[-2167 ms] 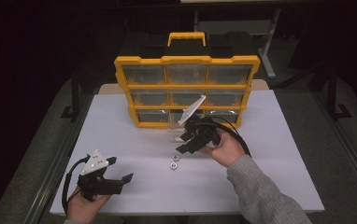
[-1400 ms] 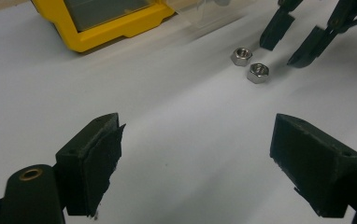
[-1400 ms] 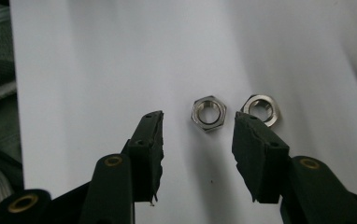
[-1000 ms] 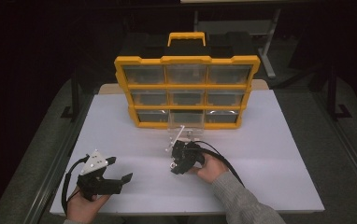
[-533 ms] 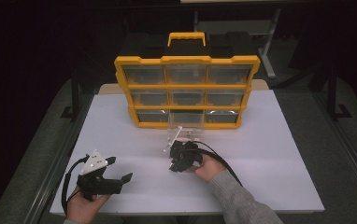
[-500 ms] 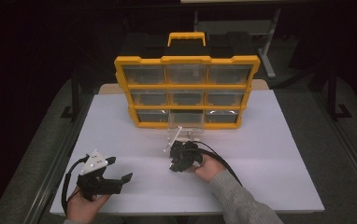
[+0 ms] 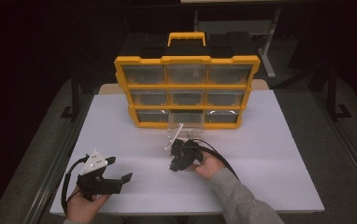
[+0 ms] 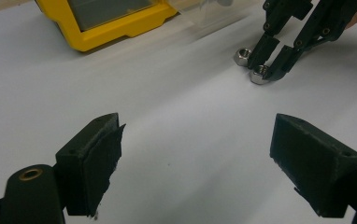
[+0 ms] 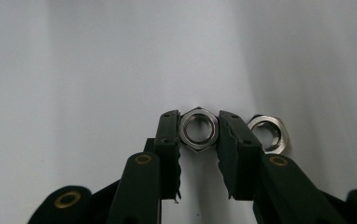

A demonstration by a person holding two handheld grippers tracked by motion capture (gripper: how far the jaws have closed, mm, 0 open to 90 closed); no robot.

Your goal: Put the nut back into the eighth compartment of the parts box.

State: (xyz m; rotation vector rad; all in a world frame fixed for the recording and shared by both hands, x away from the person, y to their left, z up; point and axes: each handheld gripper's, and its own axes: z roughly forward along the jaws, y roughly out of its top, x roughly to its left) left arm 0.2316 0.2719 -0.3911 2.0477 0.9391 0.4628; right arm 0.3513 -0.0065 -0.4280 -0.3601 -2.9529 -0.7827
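Steel glints between the pads of the right gripper [image 9: 199,133], where a hex nut [image 9: 198,128] is pinched flat on the white table [image 9: 74,70]; the jaws have just been closing and are now pressed against two of its sides. A second nut [image 9: 268,133] is seen just beside the right-hand jaw, outside the grip, touching or nearly touching that jaw. In the left gripper view the same pair of nuts [image 8: 259,74] is seen on the table under the tips of the right gripper [image 8: 271,63], one held and one [image 8: 241,56] just to its left.

In the high view the right gripper [image 7: 175,164] is held near the middle of the table, pointing down. Just beyond it a clear drawer [image 7: 182,132] is pulled out from the bottom row of a yellow organiser [image 7: 186,88], which stands upright at the far side of the table.

The left gripper [image 7: 120,172] is held near the front left, its jaws spread wide with nothing between them.
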